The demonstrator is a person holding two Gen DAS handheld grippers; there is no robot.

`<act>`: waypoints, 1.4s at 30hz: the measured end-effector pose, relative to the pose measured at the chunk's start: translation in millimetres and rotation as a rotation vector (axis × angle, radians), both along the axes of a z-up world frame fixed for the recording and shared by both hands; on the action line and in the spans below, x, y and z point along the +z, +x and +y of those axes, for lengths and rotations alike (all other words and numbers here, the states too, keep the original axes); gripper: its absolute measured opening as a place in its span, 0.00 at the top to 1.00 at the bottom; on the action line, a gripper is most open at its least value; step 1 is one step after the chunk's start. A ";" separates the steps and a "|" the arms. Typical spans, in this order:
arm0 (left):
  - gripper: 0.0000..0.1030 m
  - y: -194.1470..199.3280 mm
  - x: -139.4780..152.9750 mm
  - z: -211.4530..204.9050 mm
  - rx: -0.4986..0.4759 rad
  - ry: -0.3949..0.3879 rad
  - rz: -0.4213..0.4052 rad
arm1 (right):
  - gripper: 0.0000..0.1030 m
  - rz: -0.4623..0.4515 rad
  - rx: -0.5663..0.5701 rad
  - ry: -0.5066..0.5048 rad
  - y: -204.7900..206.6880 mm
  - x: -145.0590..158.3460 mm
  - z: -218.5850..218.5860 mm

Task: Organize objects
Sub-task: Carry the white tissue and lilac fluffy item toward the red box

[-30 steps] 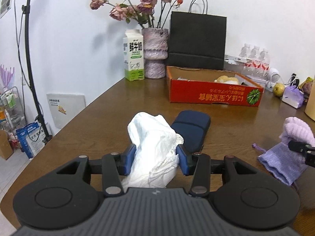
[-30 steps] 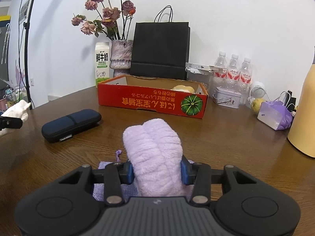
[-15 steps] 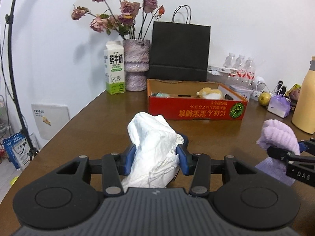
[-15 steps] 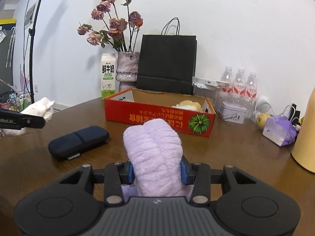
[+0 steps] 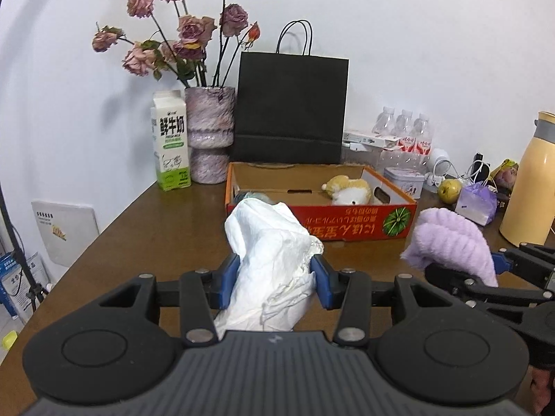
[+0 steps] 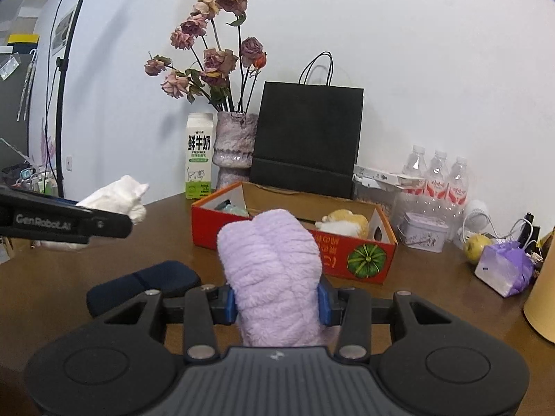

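Note:
My left gripper (image 5: pixel 275 286) is shut on a crumpled white cloth (image 5: pixel 270 256) and holds it above the wooden table (image 5: pixel 173 222), in front of the red cardboard box (image 5: pixel 347 223). My right gripper (image 6: pixel 276 300) is shut on a fluffy lilac glove (image 6: pixel 272 274), also raised before the box (image 6: pixel 347 256). The glove (image 5: pixel 451 242) shows at the right of the left wrist view; the white cloth (image 6: pixel 116 199) shows at the left of the right wrist view. A plush toy (image 5: pixel 348 190) lies inside the box.
A dark blue case (image 6: pixel 145 286) lies on the table below my right gripper. Behind the box stand a milk carton (image 5: pixel 170 142), a vase of dried roses (image 5: pixel 210 135), a black paper bag (image 5: pixel 291 107) and water bottles (image 5: pixel 404 135). A yellow flask (image 5: pixel 530 183) stands at the right.
Both grippers have risen and moved forward toward the red box, each carrying its item. The lilac glove has left the table. The blue case has dropped out of the left wrist view.

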State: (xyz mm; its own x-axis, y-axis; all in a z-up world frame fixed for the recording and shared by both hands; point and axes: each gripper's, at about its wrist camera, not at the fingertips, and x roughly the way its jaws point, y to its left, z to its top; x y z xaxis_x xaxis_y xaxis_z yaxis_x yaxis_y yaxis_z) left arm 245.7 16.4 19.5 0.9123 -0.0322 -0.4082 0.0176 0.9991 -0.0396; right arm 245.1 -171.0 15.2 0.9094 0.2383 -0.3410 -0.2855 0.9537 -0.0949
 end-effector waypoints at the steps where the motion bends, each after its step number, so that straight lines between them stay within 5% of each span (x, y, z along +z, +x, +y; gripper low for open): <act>1: 0.56 2.8 1.5 -0.5 -0.002 0.000 -0.002 | 0.60 0.000 0.000 0.000 3.0 1.3 1.2; 42: 0.56 173.6 47.9 -23.6 0.042 -0.057 -0.064 | 0.60 -0.043 -0.007 0.058 167.9 44.5 8.7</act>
